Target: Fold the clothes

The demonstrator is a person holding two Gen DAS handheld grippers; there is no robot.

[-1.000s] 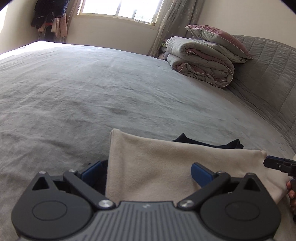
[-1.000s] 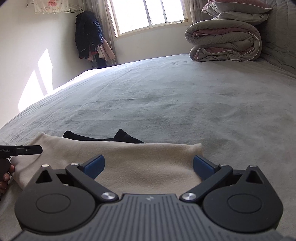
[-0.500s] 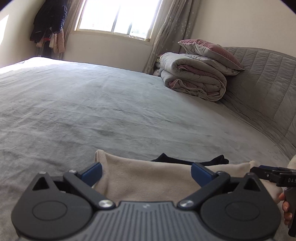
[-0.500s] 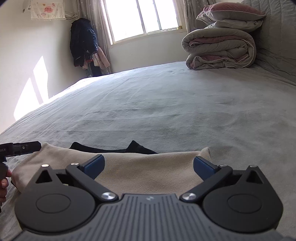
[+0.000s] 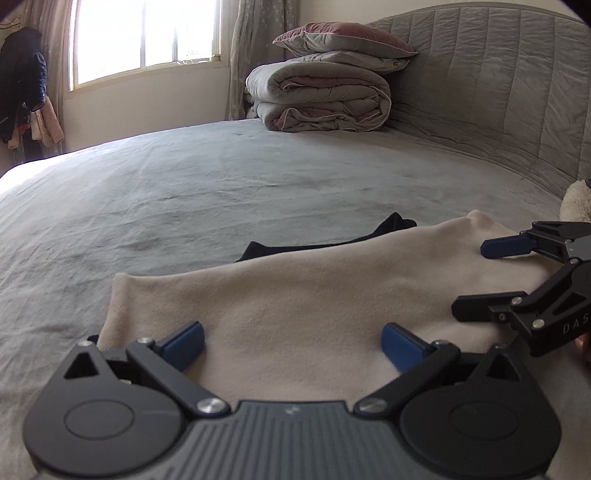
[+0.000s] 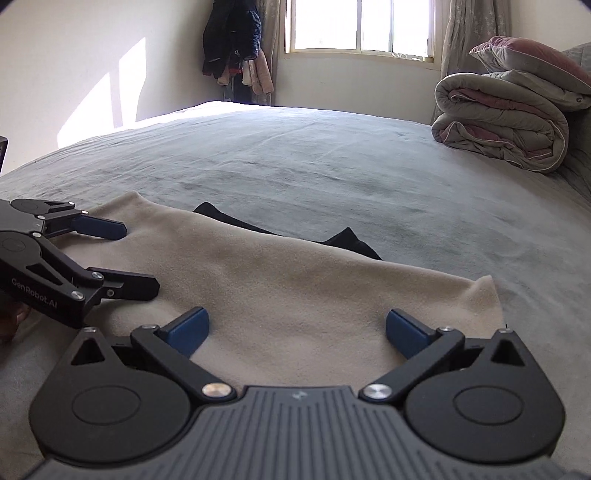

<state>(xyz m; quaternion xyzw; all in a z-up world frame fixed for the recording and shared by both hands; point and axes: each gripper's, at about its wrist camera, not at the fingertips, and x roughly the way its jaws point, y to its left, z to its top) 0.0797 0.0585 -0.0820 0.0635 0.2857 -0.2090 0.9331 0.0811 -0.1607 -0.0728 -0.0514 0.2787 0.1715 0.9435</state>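
A beige garment (image 5: pixel 295 288) lies flat on the grey bed (image 5: pixel 184 192), folded over a black garment (image 5: pixel 325 242) whose edge shows beyond its far side. My left gripper (image 5: pixel 293 343) is open, its blue pads spread wide just above the beige cloth near its left end. My right gripper (image 6: pixel 295 332) is also open, over the cloth's right end (image 6: pixel 480 295). Each gripper shows in the other's view: the right gripper (image 5: pixel 471 279) at the right edge, the left gripper (image 6: pixel 140 258) at the left edge. Neither holds cloth. The black garment (image 6: pixel 280 230) is mostly hidden.
A rolled duvet (image 5: pixel 321 99) with a pillow (image 5: pixel 343 38) on top sits at the far end against the padded headboard (image 5: pixel 498 92). A pale plush item (image 5: pixel 576 201) lies at the right. Clothes (image 6: pixel 236 40) hang beside the window (image 6: pixel 354 26). Open grey bedding stretches beyond the garments.
Both grippers have turned inward and drawn closer, so each now sees the other's open fingers over the beige cloth. The cloth lies flatter, with its left corner down.
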